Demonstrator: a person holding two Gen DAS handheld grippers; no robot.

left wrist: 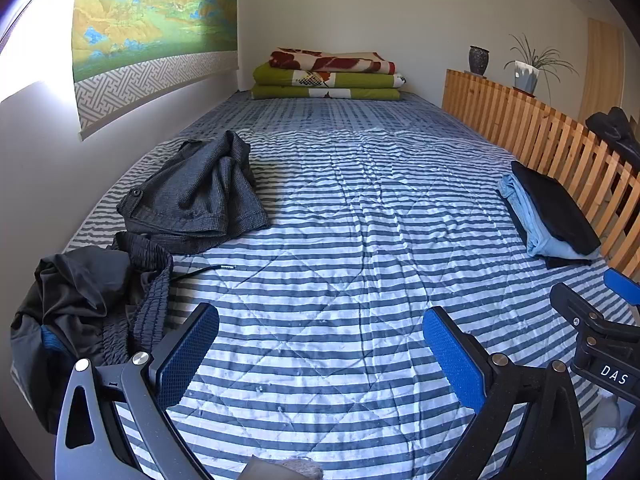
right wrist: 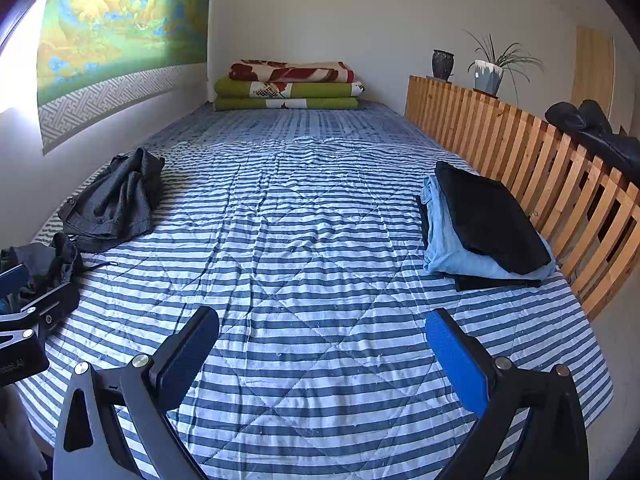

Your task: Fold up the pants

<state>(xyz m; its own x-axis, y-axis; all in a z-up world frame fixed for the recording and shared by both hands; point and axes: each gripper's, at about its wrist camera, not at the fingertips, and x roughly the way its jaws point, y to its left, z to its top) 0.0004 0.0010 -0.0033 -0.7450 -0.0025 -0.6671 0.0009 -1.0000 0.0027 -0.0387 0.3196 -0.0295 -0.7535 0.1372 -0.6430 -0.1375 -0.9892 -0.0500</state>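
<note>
Crumpled grey checked pants [left wrist: 192, 196] [right wrist: 114, 200] lie on the left side of the striped bed [left wrist: 340, 240] [right wrist: 312, 240]. A second dark crumpled garment [left wrist: 92, 308] [right wrist: 44, 264] with a ribbed waistband sits nearer, at the left edge. On the right, a folded stack of black and light blue clothes [left wrist: 552, 216] [right wrist: 484, 224] rests by the wooden rail. My left gripper [left wrist: 320, 356] hovers open over bare quilt, just right of the dark garment. My right gripper [right wrist: 322, 356] is open too, above the quilt's near middle, holding nothing.
A slatted wooden rail [left wrist: 540, 136] [right wrist: 540, 168] runs along the bed's right side, with a black item draped on it [right wrist: 592, 132]. Folded blankets [left wrist: 328, 76] [right wrist: 290, 86] lie at the far end. A wall hanging [left wrist: 152, 32] and white wall bound the left.
</note>
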